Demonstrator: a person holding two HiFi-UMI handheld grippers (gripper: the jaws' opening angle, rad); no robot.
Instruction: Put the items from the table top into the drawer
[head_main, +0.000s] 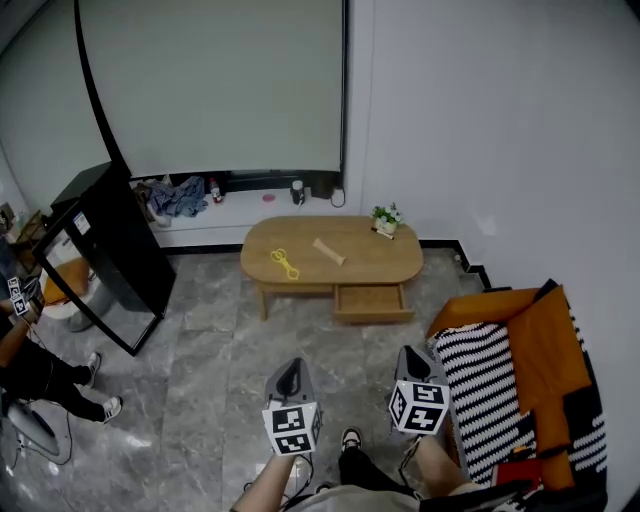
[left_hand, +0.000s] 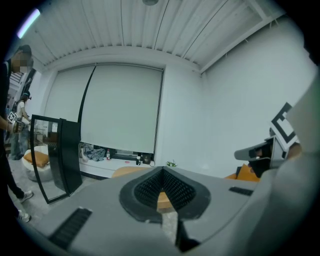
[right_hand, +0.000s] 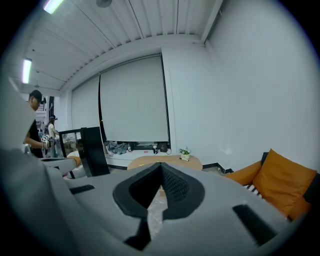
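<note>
The light is bright and even, falling from above. A white fluorescent ceiling tube (right_hand: 54, 5) flares in my right gripper view, and another such tube (left_hand: 30, 22) in my left one. The oval light-wood coffee table (head_main: 330, 250) throws only a soft shadow under its front edge onto the glossy grey marble floor (head_main: 200, 400). Both gripper views bulge, with black corners. Close to the lens, my left gripper (left_hand: 162, 172) and right gripper (right_hand: 160, 167) look soft and out of focus.
</note>
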